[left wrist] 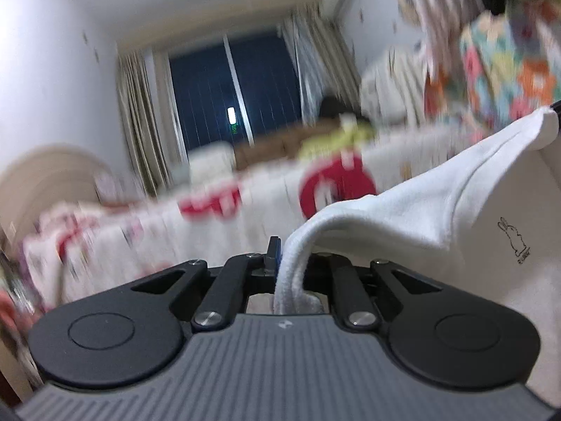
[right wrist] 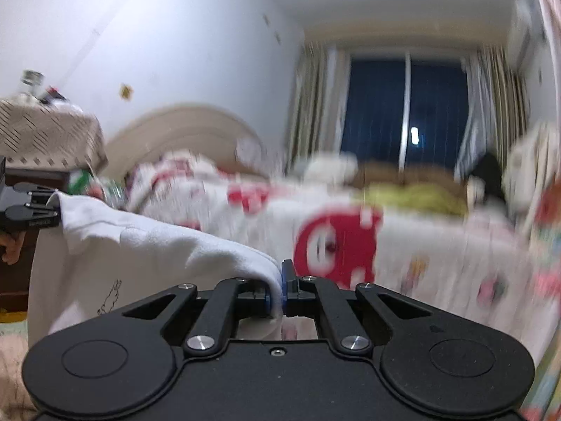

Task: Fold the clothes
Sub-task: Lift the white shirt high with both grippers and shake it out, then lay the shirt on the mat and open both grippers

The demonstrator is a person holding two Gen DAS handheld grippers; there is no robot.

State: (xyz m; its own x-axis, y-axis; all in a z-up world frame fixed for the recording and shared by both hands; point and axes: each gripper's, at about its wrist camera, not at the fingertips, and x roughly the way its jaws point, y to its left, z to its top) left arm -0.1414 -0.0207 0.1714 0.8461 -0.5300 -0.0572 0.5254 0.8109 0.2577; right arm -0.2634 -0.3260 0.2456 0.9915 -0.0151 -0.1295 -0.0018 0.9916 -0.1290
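A white garment (left wrist: 403,210) with a small rabbit drawing (left wrist: 512,242) hangs stretched in the air between my two grippers, above the bed. In the left wrist view my left gripper (left wrist: 284,258) is shut on its ribbed edge, and the cloth runs up and right to the frame's edge. In the right wrist view my right gripper (right wrist: 283,282) is shut on another edge of the garment (right wrist: 140,245). The left gripper (right wrist: 52,205) shows at far left, gripping the other end, with a hand (right wrist: 10,249) below it. The cloth hides the right finger of the left gripper.
A bed with a white and red patterned cover (right wrist: 438,245) lies ahead, with its curved headboard (right wrist: 182,129) at the wall. A yellow-green item (right wrist: 413,193) lies on it. Behind are a dark window (left wrist: 224,87) with curtains, a covered nightstand (right wrist: 45,133) and colourful hanging fabric (left wrist: 498,63).
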